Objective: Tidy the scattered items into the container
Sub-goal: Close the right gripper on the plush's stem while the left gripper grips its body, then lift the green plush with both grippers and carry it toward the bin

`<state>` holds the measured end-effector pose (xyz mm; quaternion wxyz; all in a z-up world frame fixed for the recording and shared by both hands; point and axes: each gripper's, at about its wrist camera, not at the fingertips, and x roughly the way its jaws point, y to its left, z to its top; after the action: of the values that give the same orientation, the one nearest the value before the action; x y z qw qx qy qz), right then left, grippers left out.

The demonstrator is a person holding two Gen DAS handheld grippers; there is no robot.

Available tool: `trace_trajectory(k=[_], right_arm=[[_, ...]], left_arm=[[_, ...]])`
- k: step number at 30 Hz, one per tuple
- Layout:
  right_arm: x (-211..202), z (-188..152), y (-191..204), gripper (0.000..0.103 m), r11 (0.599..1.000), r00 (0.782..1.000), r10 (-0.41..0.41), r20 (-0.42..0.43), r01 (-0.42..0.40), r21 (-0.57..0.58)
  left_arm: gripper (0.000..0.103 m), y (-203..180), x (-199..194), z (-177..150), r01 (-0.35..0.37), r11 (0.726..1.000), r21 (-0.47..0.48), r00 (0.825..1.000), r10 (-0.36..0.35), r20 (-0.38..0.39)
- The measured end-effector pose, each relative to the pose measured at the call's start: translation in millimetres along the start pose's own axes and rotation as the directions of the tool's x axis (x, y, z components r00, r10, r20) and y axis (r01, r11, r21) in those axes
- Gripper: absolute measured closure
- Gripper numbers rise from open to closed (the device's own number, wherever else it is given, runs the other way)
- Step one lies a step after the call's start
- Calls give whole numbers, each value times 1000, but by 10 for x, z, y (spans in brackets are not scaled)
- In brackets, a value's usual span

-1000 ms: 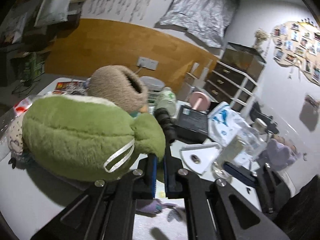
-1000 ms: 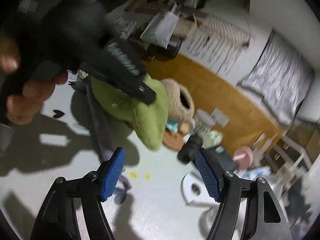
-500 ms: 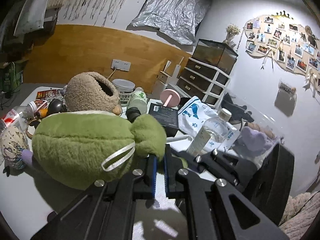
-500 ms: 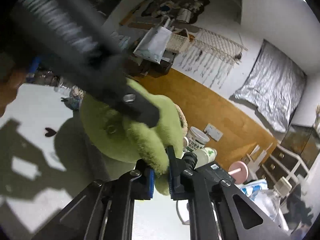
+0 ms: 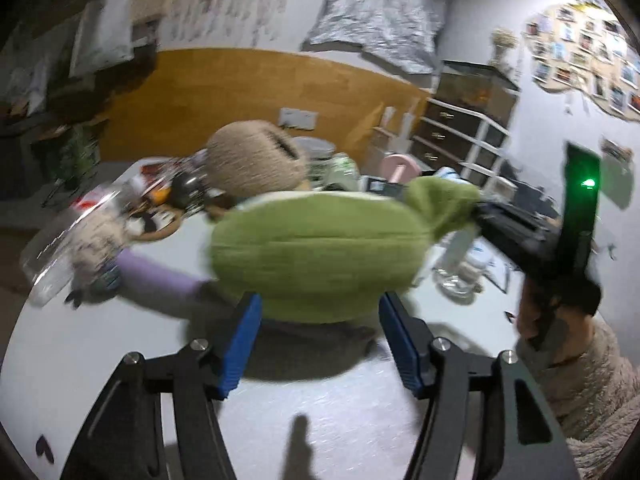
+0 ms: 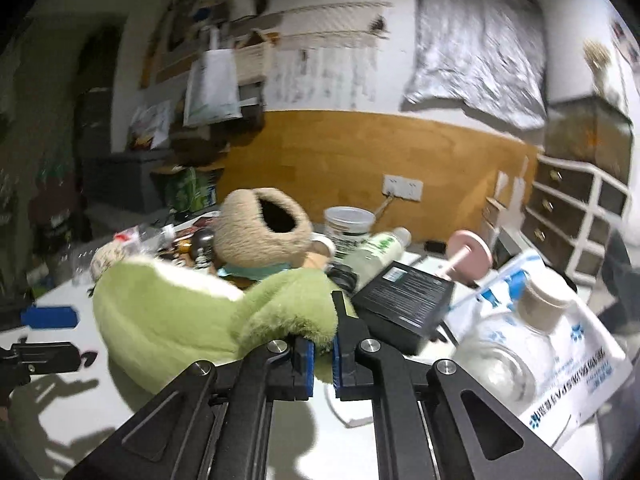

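Blue pads on the right gripper (image 6: 322,354) are drawn nearly together, pinching a fuzzy limb of the green plush toy (image 6: 168,320), whose round body bulges to the left of the fingers above the white table (image 6: 68,420). From the left wrist view the left gripper (image 5: 320,340) stands wide open, its blue pads (image 5: 240,340) on either side of the same green plush toy (image 5: 316,256) without pressing it; the toy is blurred and hangs just ahead of the fingers, with its shadow on the white table (image 5: 100,360) below. At the toy's right end the black fingers of the right gripper (image 5: 486,218) clamp its green limb, and a hand (image 5: 536,316) in a fluffy beige sleeve (image 5: 592,392) holds that tool, a green light glowing on it. Behind the toy stands a tan fuzzy container (image 6: 264,232) with a dark round opening near its top, upright among clutter at the back of the table. Just right of the right fingers lie a black box (image 6: 404,300), a clear bottle (image 6: 516,344) with a pale cap and a white bag with blue print (image 6: 568,384). Further back are a white tub (image 6: 350,226), a green-labelled bottle (image 6: 378,250) on its side and a pink round object (image 6: 470,256). A lilac tube-shaped thing (image 5: 156,280) lies left of the toy in the left view.
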<state>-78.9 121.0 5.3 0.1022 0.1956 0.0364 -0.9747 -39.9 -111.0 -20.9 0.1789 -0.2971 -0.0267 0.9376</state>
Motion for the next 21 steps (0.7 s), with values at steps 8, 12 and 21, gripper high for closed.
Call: trace_trajectory(k=[8,12,21], right_arm=[[131,-127,-244,97,997,996,-22,-84,27,69],[152,-153,-230,97,998,994,-46,-98,50,45],[268,-249,-182,97,997,986,-82,-143,81,-11]], left_arm=[[27,337,109,-51,-157,988,-1,987,157,-29],[27,420,302,-33,-132,989,63,985,138,-100],[27,301,400,-45,157,983,94,980,-143,-139]])
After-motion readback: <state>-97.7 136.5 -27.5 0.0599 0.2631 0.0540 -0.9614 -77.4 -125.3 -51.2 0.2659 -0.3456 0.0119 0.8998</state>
